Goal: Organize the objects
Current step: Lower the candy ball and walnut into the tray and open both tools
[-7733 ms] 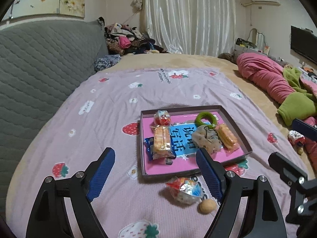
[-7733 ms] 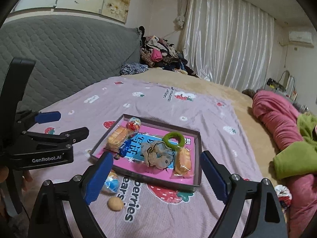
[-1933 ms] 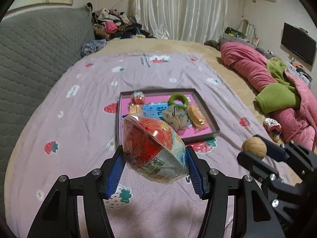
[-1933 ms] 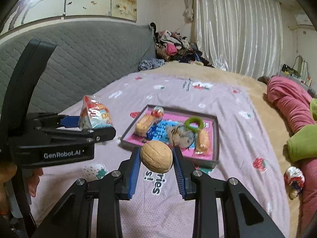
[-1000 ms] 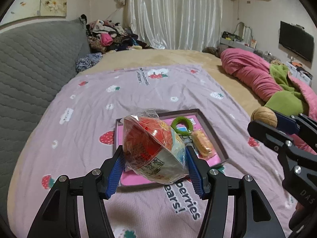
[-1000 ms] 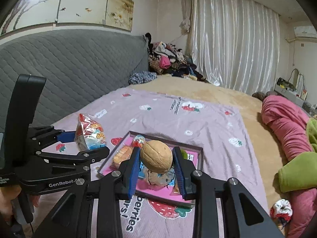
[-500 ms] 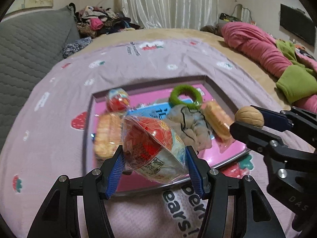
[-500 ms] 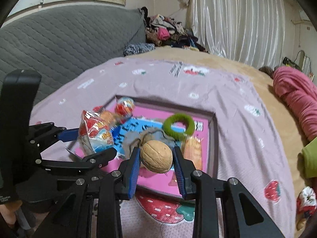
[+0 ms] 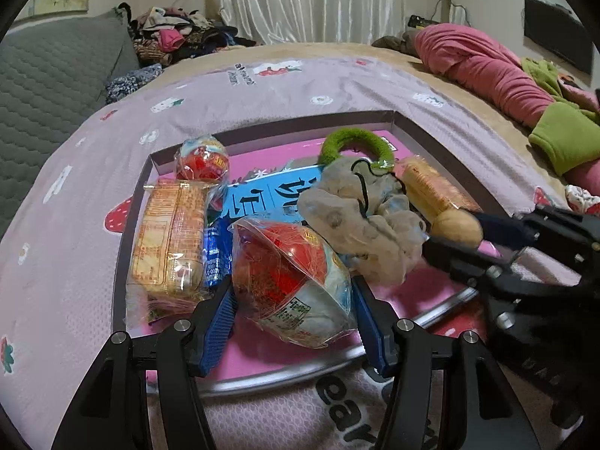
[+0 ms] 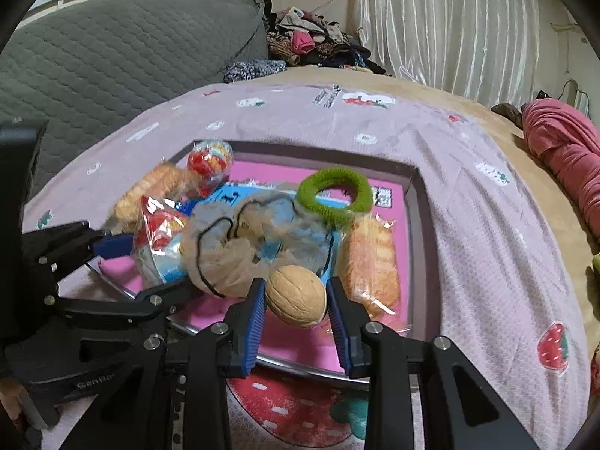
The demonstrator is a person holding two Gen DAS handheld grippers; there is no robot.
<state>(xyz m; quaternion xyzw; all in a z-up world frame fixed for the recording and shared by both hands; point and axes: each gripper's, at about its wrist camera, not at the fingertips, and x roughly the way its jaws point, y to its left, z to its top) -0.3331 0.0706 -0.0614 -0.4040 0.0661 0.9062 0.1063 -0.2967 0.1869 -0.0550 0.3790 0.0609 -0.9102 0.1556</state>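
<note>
The left gripper [image 9: 292, 311] has its jaws pinching a wrapped snack ball [image 9: 288, 281], red and white under clear film, pressed on both sides by the blue pads. The ball hangs over the near left part of the shallow box [image 9: 408, 122], just above its pink floor.

The right gripper [image 10: 296, 317] has its jaws pinching a walnut [image 10: 296, 296] between the blue pads, over the near part of the same box and just beside a wrapped biscuit pack [image 10: 371, 262] on its right.

The box lies on a mauve strawberry-print blanket [image 10: 487, 225] spread over the bed. Inside it: a second wrapped biscuit pack [image 9: 168, 240] along the left wall, a smaller wrapped snack ball [image 9: 202, 159] at the far left corner, a green hair ring [image 10: 333, 197] toward the far side, and a beige scrunchie [image 9: 360, 221] in the middle, lying between the two grippers. A blue printed card [image 9: 262, 195] lies partly covered beneath these items.

A pink quilt [image 9: 480, 63] lies at the right edge of the bed.
</note>
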